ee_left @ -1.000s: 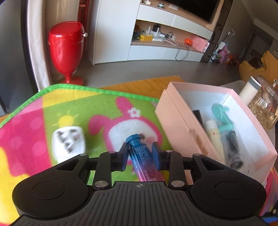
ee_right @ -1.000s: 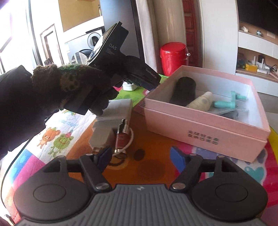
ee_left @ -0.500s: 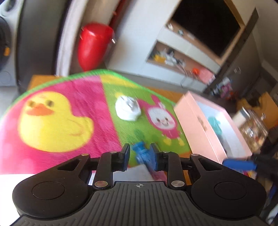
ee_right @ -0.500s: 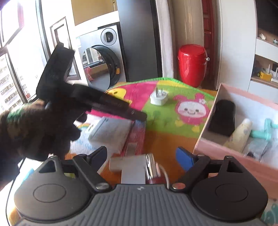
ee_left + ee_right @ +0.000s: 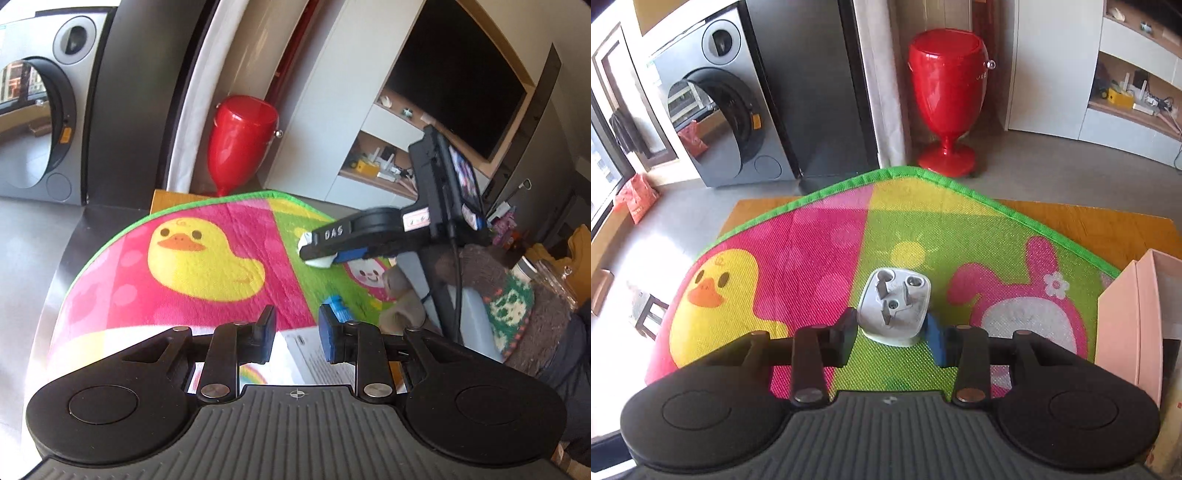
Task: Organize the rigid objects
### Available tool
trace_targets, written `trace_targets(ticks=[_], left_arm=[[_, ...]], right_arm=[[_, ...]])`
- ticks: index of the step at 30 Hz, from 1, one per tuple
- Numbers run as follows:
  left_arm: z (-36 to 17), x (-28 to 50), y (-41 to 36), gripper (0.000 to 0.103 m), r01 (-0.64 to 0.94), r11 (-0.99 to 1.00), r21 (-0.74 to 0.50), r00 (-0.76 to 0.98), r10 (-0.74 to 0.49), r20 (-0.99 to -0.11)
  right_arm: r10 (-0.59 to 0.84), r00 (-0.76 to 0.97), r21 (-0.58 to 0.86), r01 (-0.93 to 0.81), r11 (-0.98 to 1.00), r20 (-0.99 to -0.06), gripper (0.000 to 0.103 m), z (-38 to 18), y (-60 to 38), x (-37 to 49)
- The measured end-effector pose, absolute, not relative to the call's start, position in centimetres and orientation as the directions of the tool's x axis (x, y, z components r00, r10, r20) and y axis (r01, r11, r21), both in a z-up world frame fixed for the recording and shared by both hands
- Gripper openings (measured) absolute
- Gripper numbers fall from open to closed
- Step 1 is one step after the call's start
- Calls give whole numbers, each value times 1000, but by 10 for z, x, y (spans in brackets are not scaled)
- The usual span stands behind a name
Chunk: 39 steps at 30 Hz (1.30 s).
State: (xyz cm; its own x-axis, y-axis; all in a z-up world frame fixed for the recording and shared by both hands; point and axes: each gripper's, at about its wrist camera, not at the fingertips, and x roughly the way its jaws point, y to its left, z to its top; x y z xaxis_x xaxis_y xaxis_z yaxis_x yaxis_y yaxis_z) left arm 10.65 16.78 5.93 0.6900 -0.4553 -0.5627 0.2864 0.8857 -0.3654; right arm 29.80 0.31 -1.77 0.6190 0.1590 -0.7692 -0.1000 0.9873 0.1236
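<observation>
A white plug (image 5: 894,302) lies prongs up on the cartoon mat (image 5: 820,236). My right gripper (image 5: 892,328) is closing around it, and both pads touch its sides. From the left wrist view, the same right gripper (image 5: 317,254) reaches over the plug (image 5: 320,263), held by a gloved hand (image 5: 480,273). My left gripper (image 5: 295,332) has its jaws close together with only mat and paper showing in the gap. The blue cap of a tube (image 5: 338,305) shows just past its right finger, and the tube's body is hidden. A corner of the pink box (image 5: 1134,325) is at the right.
A white booklet (image 5: 310,358) lies under the left gripper. A red pedestal bin (image 5: 947,92) and a washing machine (image 5: 716,99) stand on the floor beyond the table's far edge. A glass jar (image 5: 550,277) stands at the right, behind the gloved hand.
My right gripper swung away from the pink box to the plug, and its jaws narrowed around it. My left gripper drew back from the box, and the tube is no longer between its pads.
</observation>
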Motion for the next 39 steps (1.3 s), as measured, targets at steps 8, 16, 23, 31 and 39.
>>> trace_targets(ticks=[8, 16, 23, 31, 39], left_arm=[[28, 94, 152, 35, 207, 892, -401, 659, -430, -617], [37, 111, 108, 37, 226, 902, -369, 707, -412, -575], [67, 49, 73, 37, 443, 850, -284, 573, -513, -640], [23, 51, 25, 43, 385, 882, -272, 531, -453, -717], [19, 69, 30, 53, 424, 889, -174, 593, -418, -688]], right_arm=[[275, 688, 164, -224, 961, -671, 36, 42, -38, 179], [244, 728, 144, -197, 970, -641, 22, 27, -107, 46], [111, 767, 56, -97, 994, -632, 43, -19, -143, -1], [79, 800, 70, -46, 996, -594, 72, -39, -156, -19], [86, 813, 69, -57, 996, -576, 88, -51, -147, -31]])
